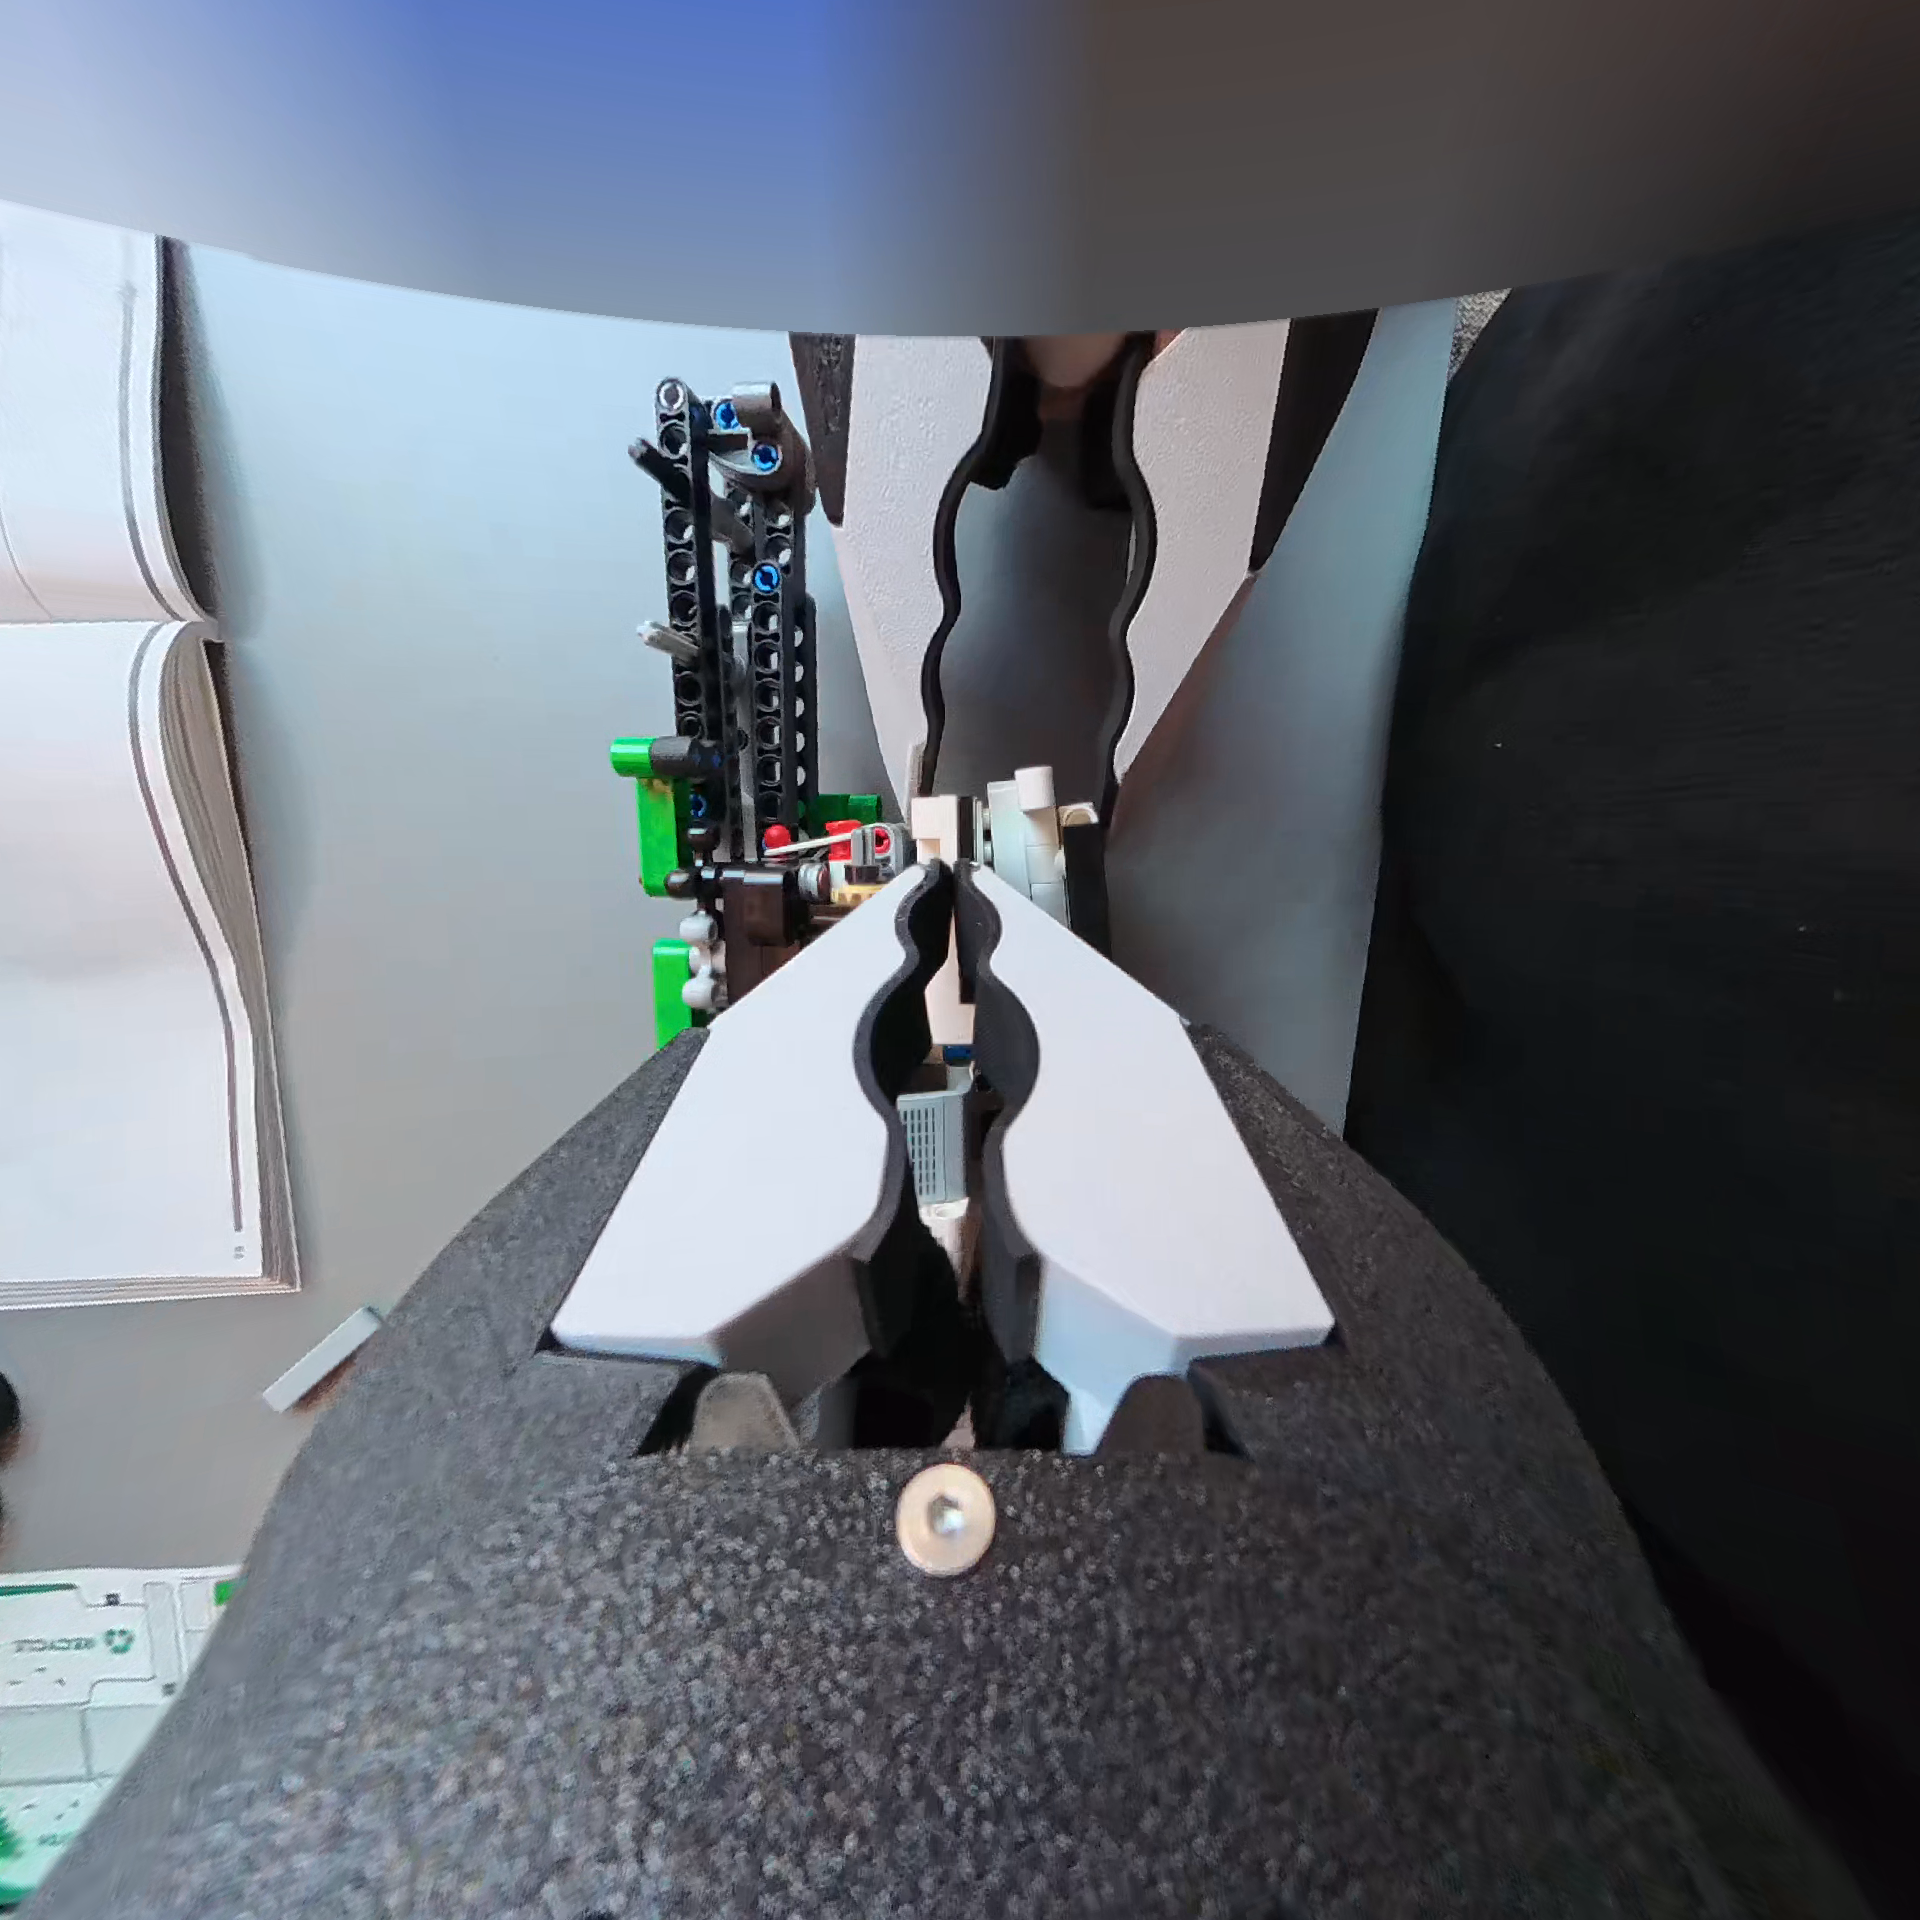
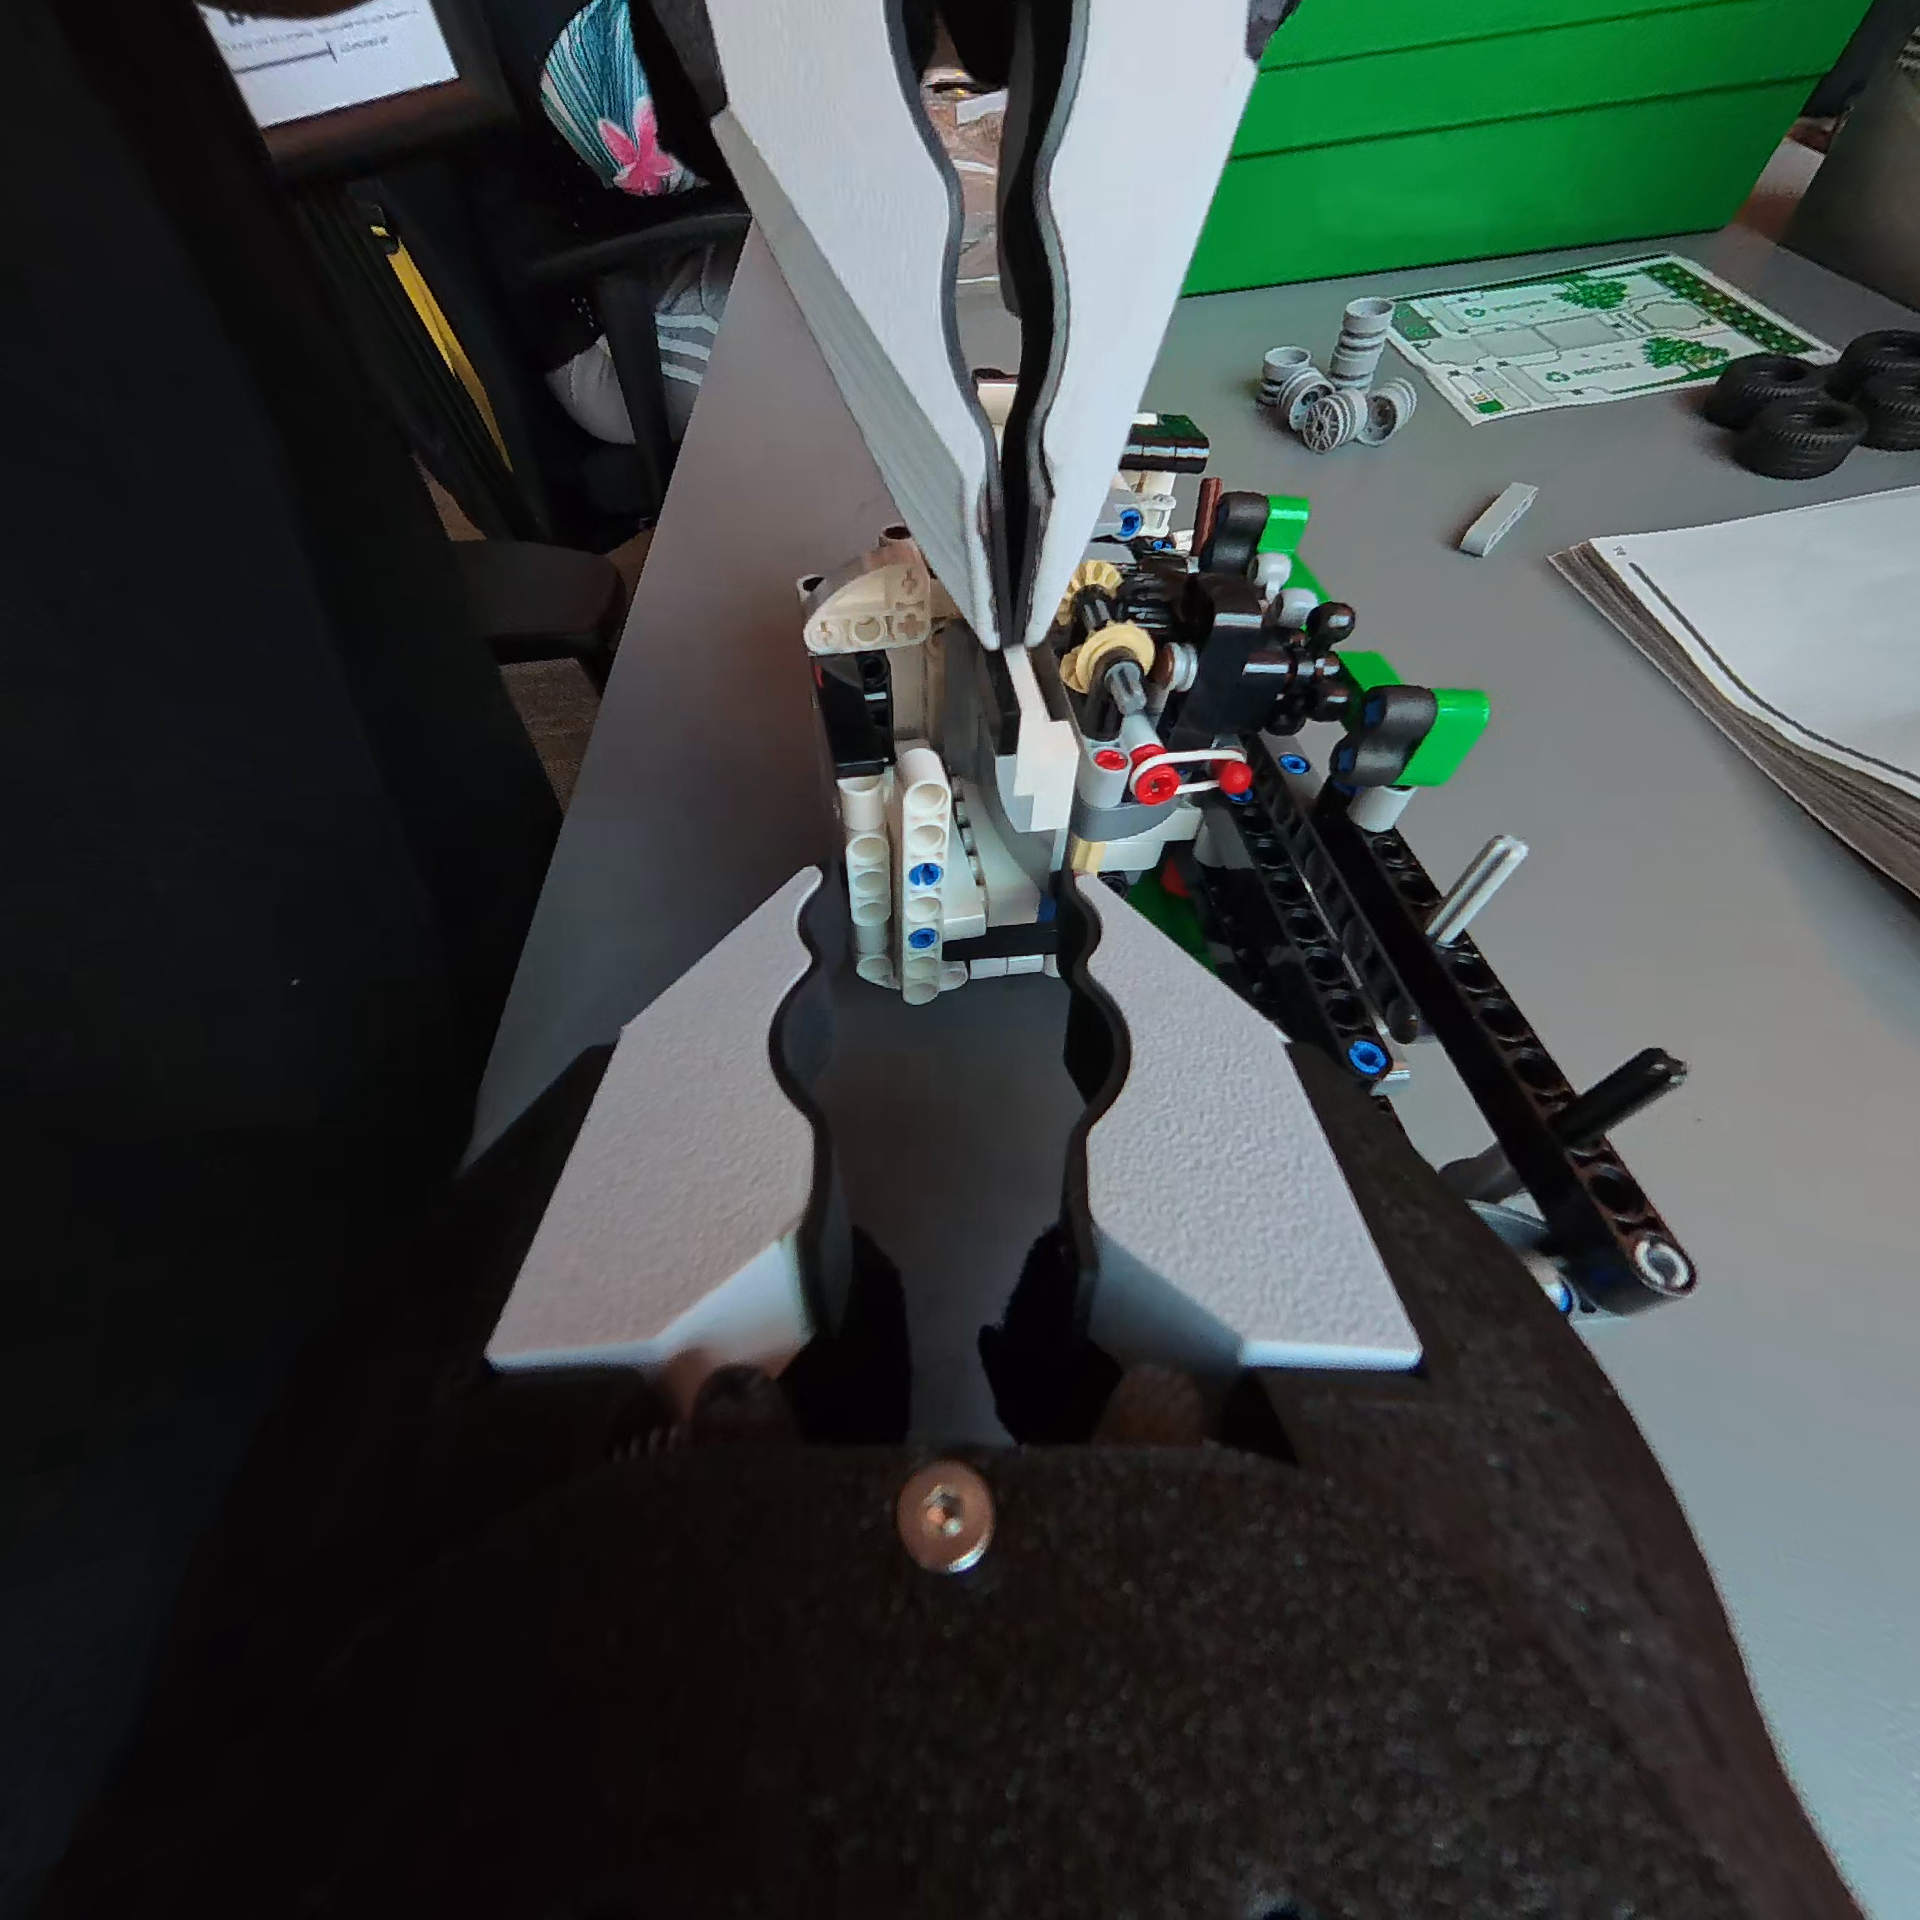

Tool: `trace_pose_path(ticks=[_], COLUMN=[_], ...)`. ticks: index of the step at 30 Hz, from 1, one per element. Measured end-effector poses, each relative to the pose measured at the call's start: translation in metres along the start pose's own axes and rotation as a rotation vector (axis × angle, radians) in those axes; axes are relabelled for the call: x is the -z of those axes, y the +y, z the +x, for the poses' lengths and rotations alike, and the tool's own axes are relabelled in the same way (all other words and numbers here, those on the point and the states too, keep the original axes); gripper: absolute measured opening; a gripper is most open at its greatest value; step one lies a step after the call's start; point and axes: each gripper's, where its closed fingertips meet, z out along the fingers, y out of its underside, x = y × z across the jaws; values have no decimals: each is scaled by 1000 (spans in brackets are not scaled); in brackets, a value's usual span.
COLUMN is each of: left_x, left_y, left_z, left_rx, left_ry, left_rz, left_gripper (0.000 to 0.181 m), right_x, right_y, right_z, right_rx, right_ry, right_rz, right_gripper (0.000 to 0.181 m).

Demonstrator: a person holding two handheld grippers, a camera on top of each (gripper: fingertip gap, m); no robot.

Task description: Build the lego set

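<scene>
The lego model (image 2: pixel 977 831) lies on the grey table: a white and grey cab end, gears, green parts and long black beams (image 2: pixel 1455 966). In the left wrist view it stands ahead, with the black beams (image 1: pixel 727 623) running away. My left gripper (image 1: pixel 951 878) is shut on a thin white piece (image 1: pixel 948 997) on top of the model's cab end; in the right wrist view it (image 2: pixel 1003 634) comes down from above. My right gripper (image 2: pixel 945 904) has its jaws wide, closed around the model's white end; in the left wrist view it (image 1: pixel 1023 774) faces mine.
An open instruction booklet (image 2: pixel 1787 644) lies right of the model. A loose grey beam (image 2: pixel 1496 516), grey wheel hubs (image 2: pixel 1335 390), black tyres (image 2: pixel 1818 405) and a sticker sheet (image 2: pixel 1600 332) lie behind it, before a green box (image 2: pixel 1507 135). The table edge (image 2: pixel 644 623) runs close on the left. My right fingertips sit around 4 centimeters from my left ones.
</scene>
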Motion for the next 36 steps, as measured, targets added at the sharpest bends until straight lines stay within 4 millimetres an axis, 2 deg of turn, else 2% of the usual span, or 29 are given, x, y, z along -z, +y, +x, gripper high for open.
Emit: trace_pose_path(ticks=[1, 3, 9, 12, 14, 16, 18, 23, 27, 32, 36], left_x=[0, -1, -3, -1, 6, 14, 18, 8, 2, -8, -9], left_y=[0, -2, -10, -4, -8, -6, -1, 8, 7, 17, 13], left_z=[1, 3, 8, 6, 5, -4, -10, -5, -2, 0, -1], left_rx=[-4, 11, 210, 158, 133, 104, 89, 17, -32, -111, -39], left_ry=[10, 48, 170, 117, 91, 31, 1, 19, 37, 29, 35], left_rz=[-5, 22, 100, 64, 84, 79, 47, -23, -35, -102, -75], left_gripper=[0, 0, 0, 0, 0, 0, 11, 23, 18, 6, 5], right_x=[0, 0, 1, 0, 0, 0, 0, 0, 0, 0, 1], right_y=[0, 0, -5, -5, -5, -5, -5, -5, -5, -5, -5], right_z=[0, 0, 0, 1, 1, 1, 1, 1, 0, 0, 3], right_rx=[0, 0, -14, -17, -21, -28, -28, -30, -40, -47, -56], right_ry=[0, 0, -14, -18, -22, -28, -28, -30, -36, -38, -27], right_rz=[1, 3, 30, 30, 30, 31, 31, 31, 30, 31, 33], right_gripper=[39, 39, 39, 39, 39, 39, 39, 39, 39, 38, 41])
